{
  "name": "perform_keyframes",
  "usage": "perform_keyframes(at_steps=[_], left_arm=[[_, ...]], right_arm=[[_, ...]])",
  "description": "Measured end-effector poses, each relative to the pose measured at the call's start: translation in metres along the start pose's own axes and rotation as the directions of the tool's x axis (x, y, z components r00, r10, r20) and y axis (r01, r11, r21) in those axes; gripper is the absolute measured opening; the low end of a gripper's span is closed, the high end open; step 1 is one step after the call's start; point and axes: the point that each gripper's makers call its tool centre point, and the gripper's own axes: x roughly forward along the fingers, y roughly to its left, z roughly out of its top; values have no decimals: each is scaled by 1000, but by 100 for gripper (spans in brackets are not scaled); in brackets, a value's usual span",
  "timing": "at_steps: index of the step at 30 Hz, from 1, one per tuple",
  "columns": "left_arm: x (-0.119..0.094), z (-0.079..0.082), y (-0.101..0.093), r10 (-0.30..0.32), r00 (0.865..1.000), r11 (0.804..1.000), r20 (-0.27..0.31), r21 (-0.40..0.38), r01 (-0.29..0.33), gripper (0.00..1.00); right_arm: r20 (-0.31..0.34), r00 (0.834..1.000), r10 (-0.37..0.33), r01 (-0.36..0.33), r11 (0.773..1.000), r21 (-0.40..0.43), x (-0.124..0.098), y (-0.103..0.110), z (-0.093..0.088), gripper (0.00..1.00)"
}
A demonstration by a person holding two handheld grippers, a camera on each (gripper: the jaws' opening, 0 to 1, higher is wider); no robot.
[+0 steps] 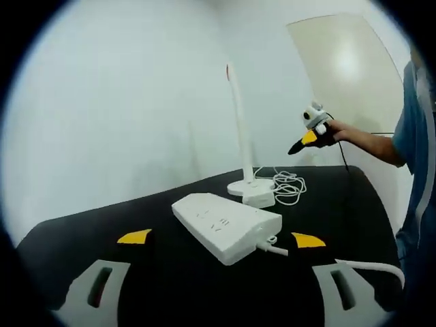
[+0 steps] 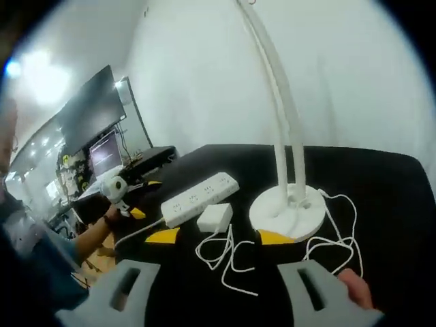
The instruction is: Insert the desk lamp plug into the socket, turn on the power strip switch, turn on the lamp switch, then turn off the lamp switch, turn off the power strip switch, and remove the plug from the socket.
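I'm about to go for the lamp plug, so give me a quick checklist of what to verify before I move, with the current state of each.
1. Right tongs open, holding nothing: ok.
2. Left tongs open, holding nothing: ok.
3. Plug adapter out of the socket, lying on the black table beside the power strip: ok.
4. Path to the adapter: the loose white cord lies between the right tongs and it: not ok.
5. Power strip sockets free, facing up: ok.
6. Power strip switch position: cannot tell.
7. Desk lamp upright on its base: ok.
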Motion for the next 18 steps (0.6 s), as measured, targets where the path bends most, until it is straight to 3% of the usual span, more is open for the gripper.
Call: perform_keyframes(at_steps=[6,10,13,18], left_arm=[[0,-1,-6,-27,1000,1000,-2,0,27,73],[0,-4,-7,-38,999,999,-16,5,38,71],[-1,-3,-8,-44,999,999,-11,-2,44,71],[-2,0,-8,-46,999,999,6,-15,46,70]], right_arm=[[-88,994,60,-57,998,35,13,11,0,36],[-90,989,121,-108,985,133,21,23,8,35],[-123,983,136,-118,983,143,28,24,13,27],[-226,951,212,-158,959,236,47,36,8,25]])
